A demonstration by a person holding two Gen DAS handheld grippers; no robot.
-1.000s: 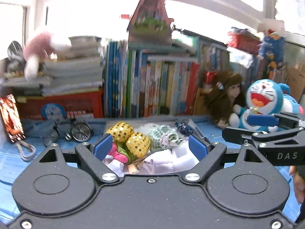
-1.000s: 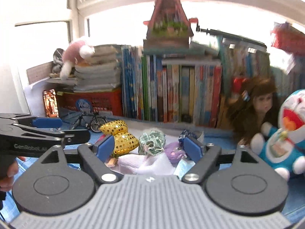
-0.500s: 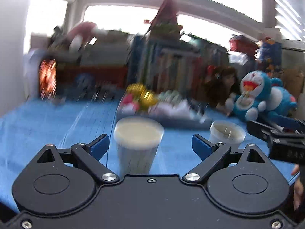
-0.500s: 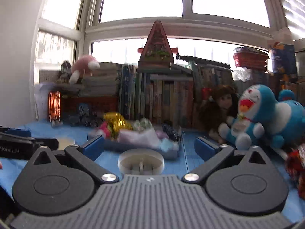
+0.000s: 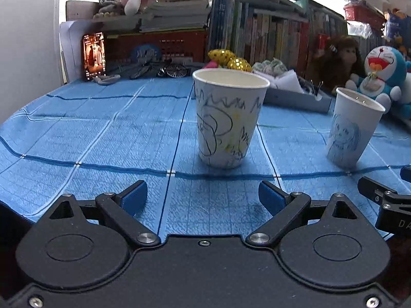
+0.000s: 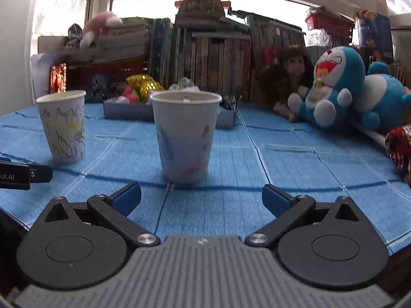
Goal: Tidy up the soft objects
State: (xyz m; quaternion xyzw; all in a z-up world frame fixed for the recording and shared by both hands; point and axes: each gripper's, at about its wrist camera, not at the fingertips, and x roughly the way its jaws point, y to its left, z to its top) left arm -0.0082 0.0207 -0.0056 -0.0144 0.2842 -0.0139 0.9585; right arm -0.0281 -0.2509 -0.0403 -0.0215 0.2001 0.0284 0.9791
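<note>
Two paper cups stand upright on the table (image 5: 102, 133), which is covered with blue quilted cloth: a scribbled cup (image 5: 228, 118) with yellow and dark crayon marks, and a blue-drawn cup (image 6: 185, 136), well apart from each other. Behind them sits one shallow grey tray (image 6: 128, 110) holding the soft objects (image 5: 228, 60), among them a shiny gold sequinned piece and pale fabric bits. Two blue plush toys (image 6: 336, 87) and one brown-haired doll (image 6: 287, 77) lie at the back right. The left hand-held gripper (image 5: 203, 197) is tilted down toward the table, its blue pads spread wide with nothing between them, in front of the scribbled cup. The right hand-held gripper (image 6: 201, 197) is posed alike, pads wide apart and empty, facing the blue-drawn cup.
</note>
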